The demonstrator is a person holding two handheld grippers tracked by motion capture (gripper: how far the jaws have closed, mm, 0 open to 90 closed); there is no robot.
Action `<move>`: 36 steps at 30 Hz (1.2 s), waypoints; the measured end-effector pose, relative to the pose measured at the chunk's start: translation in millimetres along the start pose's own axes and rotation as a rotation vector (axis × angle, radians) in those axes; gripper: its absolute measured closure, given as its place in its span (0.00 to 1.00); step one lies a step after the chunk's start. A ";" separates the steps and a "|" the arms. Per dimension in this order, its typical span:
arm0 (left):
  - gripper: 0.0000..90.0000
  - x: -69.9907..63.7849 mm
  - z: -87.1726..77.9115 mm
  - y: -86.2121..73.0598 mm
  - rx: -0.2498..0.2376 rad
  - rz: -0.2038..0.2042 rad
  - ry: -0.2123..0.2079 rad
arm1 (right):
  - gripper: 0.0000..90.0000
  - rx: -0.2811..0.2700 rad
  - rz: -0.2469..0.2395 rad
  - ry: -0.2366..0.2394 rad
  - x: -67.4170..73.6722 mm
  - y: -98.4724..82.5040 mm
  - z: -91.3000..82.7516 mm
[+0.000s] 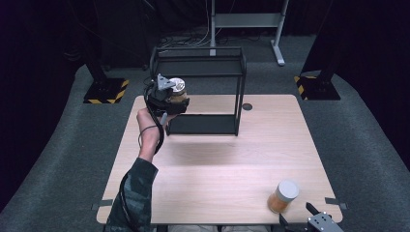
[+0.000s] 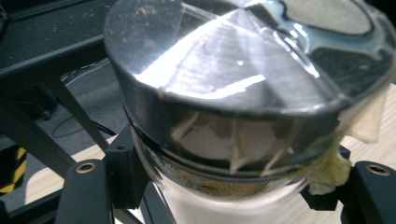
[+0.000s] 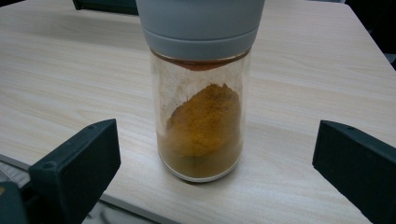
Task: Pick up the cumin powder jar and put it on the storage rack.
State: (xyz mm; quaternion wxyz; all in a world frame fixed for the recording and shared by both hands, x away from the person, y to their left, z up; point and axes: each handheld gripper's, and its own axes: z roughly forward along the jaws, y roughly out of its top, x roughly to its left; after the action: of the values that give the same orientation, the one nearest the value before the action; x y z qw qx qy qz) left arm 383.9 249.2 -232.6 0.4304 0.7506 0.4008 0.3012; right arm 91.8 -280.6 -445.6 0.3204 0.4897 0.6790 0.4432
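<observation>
My left gripper [image 1: 170,99] is clamped on a jar [image 1: 177,91] with a shiny lid, held up off the table [image 1: 217,159] just in front of the black shelf rack [image 1: 203,87], near its left post. In the left gripper view the jaws sit tight against the glass just under the lid [image 2: 243,60], pale powder visible inside the jar [image 2: 224,186], tape bits hanging off the lid's rim.

My right gripper [image 1: 316,220] is at the table's near right corner, jaws spread wide, gripping nothing. A second jar [image 1: 283,196], grey cap, orange-brown powder, stands upright on the table just ahead of it. In the right gripper view that second jar [image 3: 201,121] is centred between the jaws, clear gap on both sides, no contact.
</observation>
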 end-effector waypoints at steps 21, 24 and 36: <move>0.34 2.7 -6.0 33.6 0.010 0.021 0.009 | 0.00 -0.013 -0.005 0.003 1.0 -0.6 -1.8; 0.34 4.1 -6.4 37.4 0.014 0.022 0.009 | 0.00 -0.013 -0.008 0.006 1.8 -0.3 -1.7; 0.34 7.1 -13.5 60.4 0.025 0.040 0.015 | 0.00 -0.013 -0.009 0.007 2.2 -0.7 -1.4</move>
State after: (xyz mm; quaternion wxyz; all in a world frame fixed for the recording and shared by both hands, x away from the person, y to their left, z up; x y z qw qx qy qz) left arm 397.4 242.2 -172.2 0.4119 0.7615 0.3925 0.3104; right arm 89.7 -279.0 -445.7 0.3231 0.4829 0.6795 0.4479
